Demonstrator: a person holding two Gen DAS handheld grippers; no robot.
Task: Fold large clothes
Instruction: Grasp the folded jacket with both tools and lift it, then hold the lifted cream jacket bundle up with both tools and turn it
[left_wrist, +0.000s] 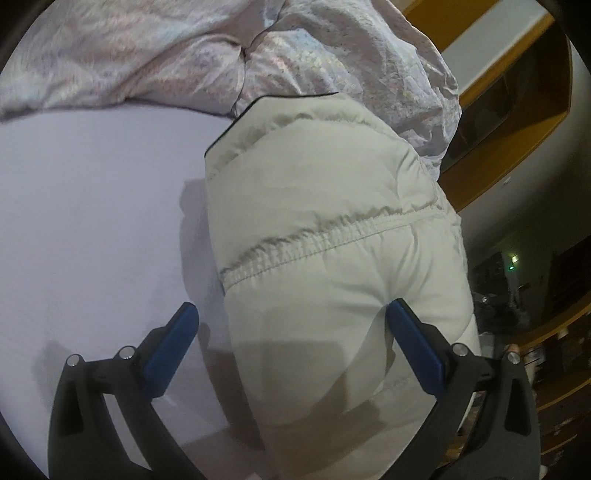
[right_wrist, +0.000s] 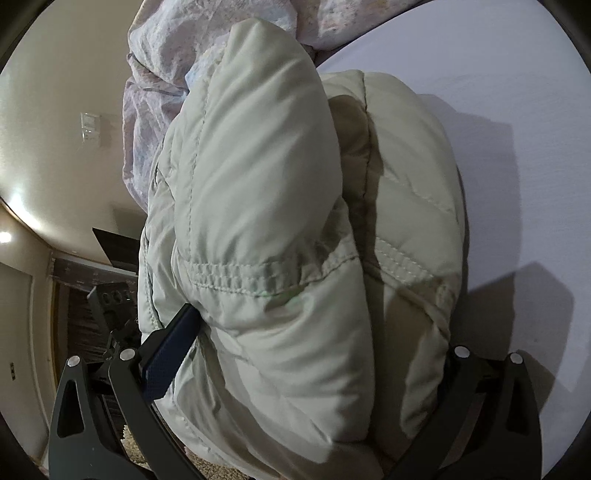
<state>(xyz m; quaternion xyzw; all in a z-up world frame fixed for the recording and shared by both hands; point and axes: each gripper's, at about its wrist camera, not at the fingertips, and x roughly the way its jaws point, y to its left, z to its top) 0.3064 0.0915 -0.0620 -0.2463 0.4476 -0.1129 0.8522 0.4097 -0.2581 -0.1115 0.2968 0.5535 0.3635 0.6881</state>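
**Folding the puffy jacket: bundled, not yet finished**

Looking down your left gripper (left_wrist: 291, 325), you had the cream jacket (left_wrist: 325, 229) lying on the pale bed sheet (left_wrist: 92, 221), doubled over into a thick bundle near the edge of the bed, with the crumpled flowered duvet (left_wrist: 184, 55) just behind it. The jaws stood wide, one blue pad over bare sheet, the other touching the padded cloth, nothing pinched between them. By my reading you were well into the fold: the bulk was gathered into a narrow stack, but it sat puffed and uneven, so a last fold or a pressing-down was probably left.

Your right gripper (right_wrist: 317, 332) told the rest. From there a rounded fold of the jacket (right_wrist: 258, 166) rose over a lower layer, which the left view flattened out. Its jaws straddled the bundle widely, the left pad against the cloth, the right one hidden behind it, so whether it gripped I couldn't tell. Only the left view showed the dark-edged hem at the far end.
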